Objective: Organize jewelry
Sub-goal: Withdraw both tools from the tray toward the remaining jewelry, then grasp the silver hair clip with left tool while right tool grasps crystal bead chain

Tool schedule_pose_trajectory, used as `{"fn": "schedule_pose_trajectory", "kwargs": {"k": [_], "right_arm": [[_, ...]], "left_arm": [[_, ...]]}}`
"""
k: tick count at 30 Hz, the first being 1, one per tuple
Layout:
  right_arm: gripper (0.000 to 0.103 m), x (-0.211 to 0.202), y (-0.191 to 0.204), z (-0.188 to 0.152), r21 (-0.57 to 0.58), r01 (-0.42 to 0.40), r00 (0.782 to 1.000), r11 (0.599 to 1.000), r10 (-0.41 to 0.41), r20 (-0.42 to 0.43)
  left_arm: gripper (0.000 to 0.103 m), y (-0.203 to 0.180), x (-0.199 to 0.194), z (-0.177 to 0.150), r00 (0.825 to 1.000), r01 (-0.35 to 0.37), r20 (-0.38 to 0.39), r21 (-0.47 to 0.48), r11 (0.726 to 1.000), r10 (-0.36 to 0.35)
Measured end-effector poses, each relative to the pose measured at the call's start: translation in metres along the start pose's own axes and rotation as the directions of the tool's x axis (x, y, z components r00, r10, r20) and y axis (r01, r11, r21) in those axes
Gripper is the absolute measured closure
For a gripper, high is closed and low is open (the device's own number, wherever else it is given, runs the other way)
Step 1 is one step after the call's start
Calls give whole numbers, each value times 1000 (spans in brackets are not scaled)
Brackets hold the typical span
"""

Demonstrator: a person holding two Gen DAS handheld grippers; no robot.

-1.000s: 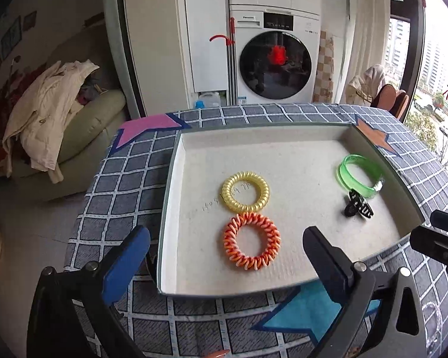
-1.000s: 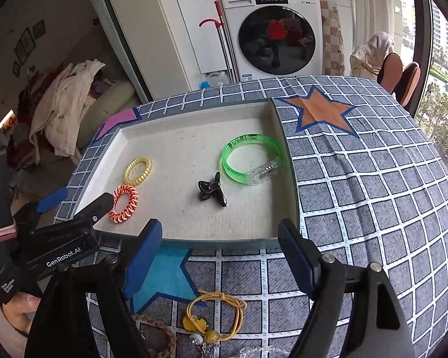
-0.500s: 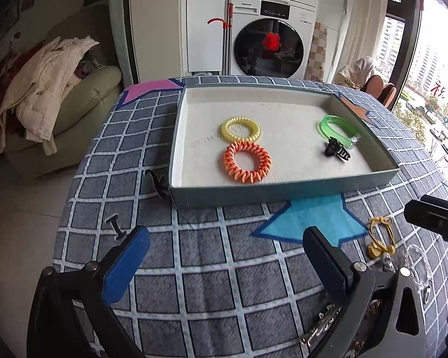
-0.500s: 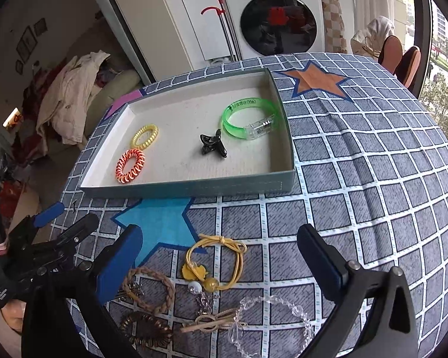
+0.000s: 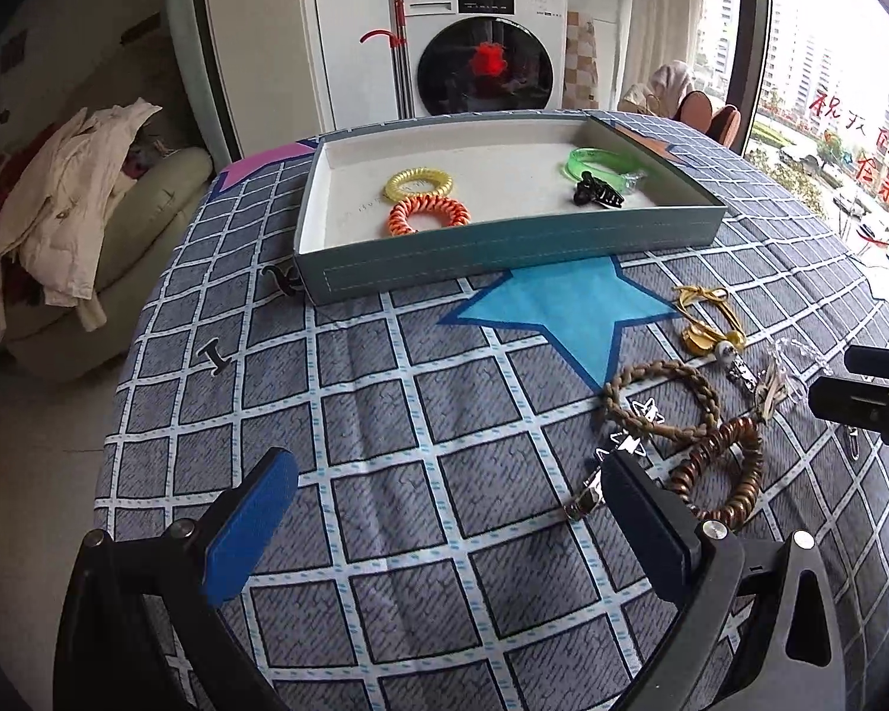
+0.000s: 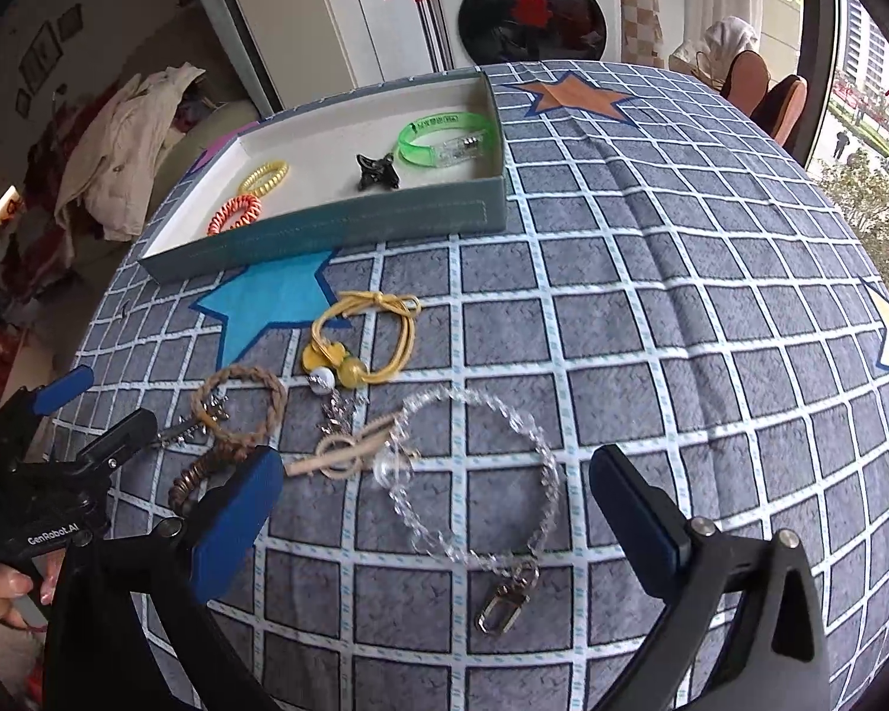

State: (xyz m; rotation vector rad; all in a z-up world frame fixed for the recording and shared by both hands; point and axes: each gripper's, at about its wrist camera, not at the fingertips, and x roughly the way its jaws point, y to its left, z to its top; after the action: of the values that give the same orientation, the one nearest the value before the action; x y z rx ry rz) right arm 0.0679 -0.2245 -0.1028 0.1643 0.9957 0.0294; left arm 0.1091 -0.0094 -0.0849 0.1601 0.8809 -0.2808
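**A:** Over the near end of the tabletop (image 6: 681, 296) now, no longer above the tray (image 5: 504, 243). Pulled back, both pairs, toward the loose pile.

**B:** And the tongs?

**A:** Left tongs (image 5: 444, 492) spread wide, pinching nothing. Right tongs (image 6: 432, 474) just opened further, to full spread, also empty. Only the clear bead chain (image 6: 539, 462) on the cloth below that gap, untouched.

**B:** Meaning for the job?

**A:** Looks like a return trip for the next piece. Already in the tray: yellow coil tie (image 5: 418, 182), orange coil tie (image 5: 427, 216), green bangle (image 5: 598, 161), black claw clip (image 5: 595, 194). Not yet in: that chain, the yellow cord tie (image 6: 385, 326), the braided band (image 6: 266, 397), the brown coil (image 5: 735, 474), plus small silver clips tangled among them. Probably about halfway.

**B:** Surface?

**A:** Grey checked cloth, white lines, a blue star (image 5: 563, 308) just in front of the tray. Slightly rumpled and soft, so likely fiddly for nipping a thin chain. Two small black clips (image 5: 213, 355) off to the tray's left too.

**B:** Room?

**A:** Washing machine (image 5: 483, 71) behind, pale sofa (image 5: 166, 189) with a heaped coat at left, bright window (image 5: 830, 118) at right.
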Motion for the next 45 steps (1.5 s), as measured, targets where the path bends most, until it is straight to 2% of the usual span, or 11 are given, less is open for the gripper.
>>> {"fn": "schedule_pose_trajectory", "kwargs": {"k": [9, 15, 17, 21, 25, 29, 30, 34, 39, 42, 45], "right_arm": [[0, -9, -24, -6, 81, 54, 998, 995, -55, 14], [1, -4, -31, -4, 96, 95, 995, 991, -96, 5], [10, -2, -32, -3, 93, 105, 994, 990, -105, -4], [23, 0, -22, -3, 19, 141, 990, 990, -141, 1], [25, 3, -10, -6, -59, 180, 984, 982, -180, 8], [26, 2, -9, -7, -69, 173, 985, 982, -173, 11], [26, 2, -8, -8, -72, 174, 985, 982, -174, 12], [28, 2, -6, -8, -78, 166, 986, 983, -166, 10], [38, 2, -2, -6, -102, 154, 988, 983, -154, 6], [39, 2, -2, -6, -101, 152, 988, 983, -153, 6], [43, 2, -1, -5, -104, 147, 989, 984, -148, 4]], "left_arm": [[0, -7, 1, -4, 1000, -4, -22, 40, 999, 5], [0, -14, 7, 0, 999, 0, -41, 61, 998, 3], [0, -18, 9, 1, 999, 5, -42, 74, 997, -2], [0, -24, 13, 4, 999, 6, -51, 97, 995, -1], [0, -26, 14, 5, 998, 32, -54, 88, 996, -28], [0, -26, 15, 6, 996, 63, -59, 74, 995, -59], [7, -26, 14, 7, 995, 85, -63, 70, 994, -81], [21, -34, 11, 8, 991, 119, -65, 96, 988, -113], [39, -42, 9, 7, 988, 145, -70, 125, 981, -137], [60, -47, 5, 6, 985, 167, -72, 148, 975, -158], [66, -52, 4, 6, 985, 169, -73, 175, 970, -159]]}}
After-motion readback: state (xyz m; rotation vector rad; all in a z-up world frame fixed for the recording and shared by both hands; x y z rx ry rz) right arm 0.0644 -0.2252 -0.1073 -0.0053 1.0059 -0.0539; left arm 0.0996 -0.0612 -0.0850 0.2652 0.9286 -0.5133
